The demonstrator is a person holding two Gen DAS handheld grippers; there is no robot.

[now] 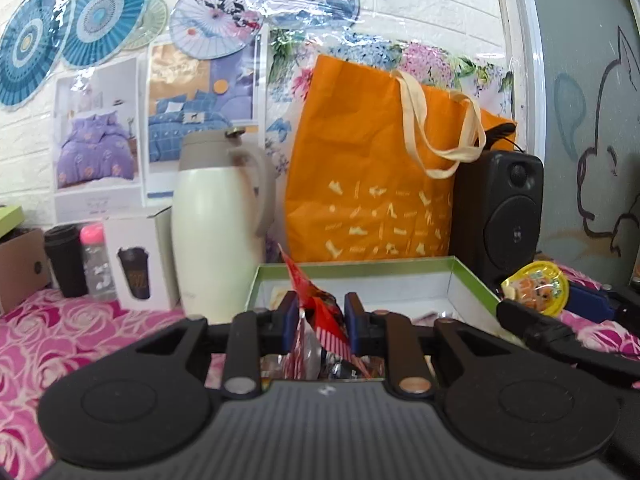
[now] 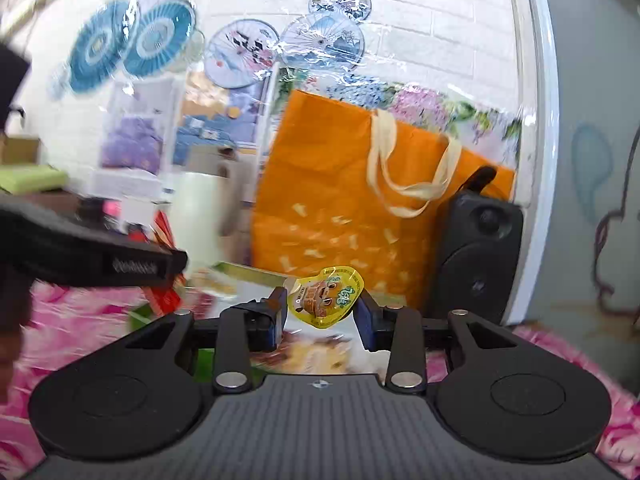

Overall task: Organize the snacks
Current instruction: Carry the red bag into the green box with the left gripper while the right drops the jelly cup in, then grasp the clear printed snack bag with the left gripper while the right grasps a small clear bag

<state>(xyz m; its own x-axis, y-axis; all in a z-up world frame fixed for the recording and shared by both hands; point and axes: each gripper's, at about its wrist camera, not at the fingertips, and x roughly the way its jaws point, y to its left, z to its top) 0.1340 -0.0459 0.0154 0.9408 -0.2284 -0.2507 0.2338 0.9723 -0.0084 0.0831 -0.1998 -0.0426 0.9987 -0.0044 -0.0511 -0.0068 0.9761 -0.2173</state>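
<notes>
Left wrist view, L to R: a brown cardboard box (image 1: 20, 264) at the far left edge, then a black cup (image 1: 66, 260), a clear bottle w/ pink cap (image 1: 94, 262), and a white carton (image 1: 144, 258) printed w/ a cup pic, all on the pink rose-print bench (image 1: 60, 340). Next a cream jug (image 1: 218, 224) stands upright just beside the green-rimmed box (image 1: 472, 284), which sits open in front of an orange bag (image 1: 372, 168) leaning on the wall. The left tongs (image 1: 321, 312) are clamped on a red snack packet (image 1: 320, 308), held just in front of the box's near edge; the packet's top corner sticks up above the pads. More wrappers show under the tongs, too blurred to tell apart. Right of the box, a black speaker (image 1: 504, 212) stands against the wall. At far R the right tongs (image 1: 560, 304) come in from the side w/ a yellow jelly cup (image 1: 536, 286). Right wrist view, much blurred on its L side: the left tongs' black body crosses at L, red packet (image 2: 166, 300) below it. The right tongs (image 2: 322, 312) grip the yellow jelly cup (image 2: 326, 294) between the blue pads, held over the box (image 2: 248, 270), w/ the orange bag (image 2: 332, 200) and speaker (image 2: 478, 256) behind.
</notes>
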